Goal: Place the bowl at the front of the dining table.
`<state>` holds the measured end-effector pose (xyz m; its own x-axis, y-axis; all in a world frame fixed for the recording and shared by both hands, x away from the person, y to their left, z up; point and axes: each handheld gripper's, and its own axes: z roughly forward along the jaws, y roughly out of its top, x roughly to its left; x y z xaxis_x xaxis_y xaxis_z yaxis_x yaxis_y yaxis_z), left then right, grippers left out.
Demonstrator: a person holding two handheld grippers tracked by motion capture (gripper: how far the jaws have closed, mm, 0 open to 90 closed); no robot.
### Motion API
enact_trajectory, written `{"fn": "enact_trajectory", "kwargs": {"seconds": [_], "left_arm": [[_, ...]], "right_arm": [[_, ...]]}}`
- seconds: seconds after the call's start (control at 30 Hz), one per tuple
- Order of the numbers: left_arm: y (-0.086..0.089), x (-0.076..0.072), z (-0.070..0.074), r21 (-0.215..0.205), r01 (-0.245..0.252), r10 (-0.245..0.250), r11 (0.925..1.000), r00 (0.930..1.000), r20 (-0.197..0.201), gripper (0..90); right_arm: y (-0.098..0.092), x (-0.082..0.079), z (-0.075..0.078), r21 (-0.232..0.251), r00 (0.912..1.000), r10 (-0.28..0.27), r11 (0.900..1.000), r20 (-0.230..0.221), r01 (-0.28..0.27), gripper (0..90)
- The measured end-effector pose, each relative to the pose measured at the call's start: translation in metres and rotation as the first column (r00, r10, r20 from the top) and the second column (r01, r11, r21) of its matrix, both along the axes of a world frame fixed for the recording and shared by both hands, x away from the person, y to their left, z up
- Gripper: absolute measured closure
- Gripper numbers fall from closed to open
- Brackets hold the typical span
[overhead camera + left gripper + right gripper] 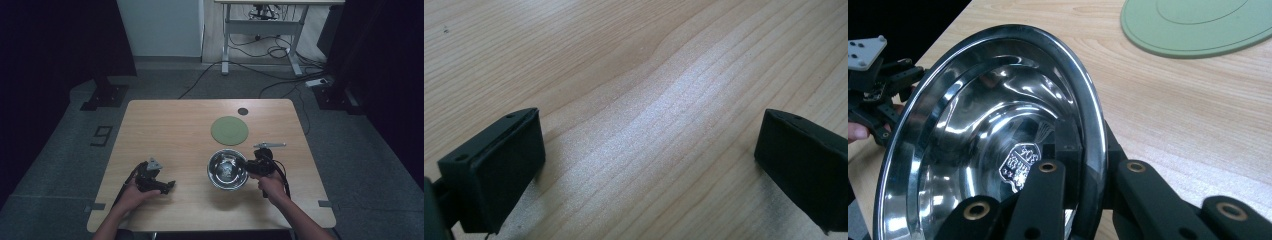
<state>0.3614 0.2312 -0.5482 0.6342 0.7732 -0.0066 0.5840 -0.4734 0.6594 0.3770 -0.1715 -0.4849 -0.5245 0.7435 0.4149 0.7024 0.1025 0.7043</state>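
The steel bowl (227, 169) sits on the wooden surface (165, 125) toward its near right part, mouth up as the high view shows it, its polished inside throwing back bright streaks. In the right gripper view the bowl (988, 125) stands tilted against the camera and its rim runs between the two black jaws — one jaw inside the bowl, the other outside, both clamped on the wall. A small printed label (1020, 165) shows on the bowl's bottom, just above the inner jaw. The right hand-held gripper (252, 167) meets the bowl at its right edge and is closed on that rim, with the person's right hand (272, 186) behind it and a cable trailing from it.

Just beyond the bowl lies a flat green round mat (229, 130), apart from it; the mat (1198, 22) also shows past the rim in the right gripper view. A small grey metal piece (270, 145) lies near the right gripper's far side, and a small dark disc (243, 111) lies farther back on the surface.

Well to the left, the left hand-held gripper (167, 186) rests low over bare wood — its jaws stand wide apart with nothing between them (649, 165).
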Motion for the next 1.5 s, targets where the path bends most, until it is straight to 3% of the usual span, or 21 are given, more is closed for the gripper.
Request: {"fn": "enact_trajectory", "kwargs": {"seconds": [0.6,0.97,1.5], "left_arm": [[0.0,0.0,0.0,-0.001,0.0,0.0,1.0,1.0,0.0,0.0],[0.0,0.0,0.0,-0.001,-0.001,0.001,1.0,1.0,0.0,0.0],[0.0,0.0,0.0,-0.001,0.0,0.0,1.0,1.0,-0.001,0.0]], "right_arm": [[-0.006,0.014,-0.004,0.004,0.9991,-0.043,0.999,0.008,0.043,86.2],[-0.011,0.022,-0.007,0.069,0.9984,-0.054,0.996,0.015,0.053,86.4],[-0.013,0.033,-0.004,0.095,0.9978,-0.062,0.994,0.024,0.06,86.2]]}}
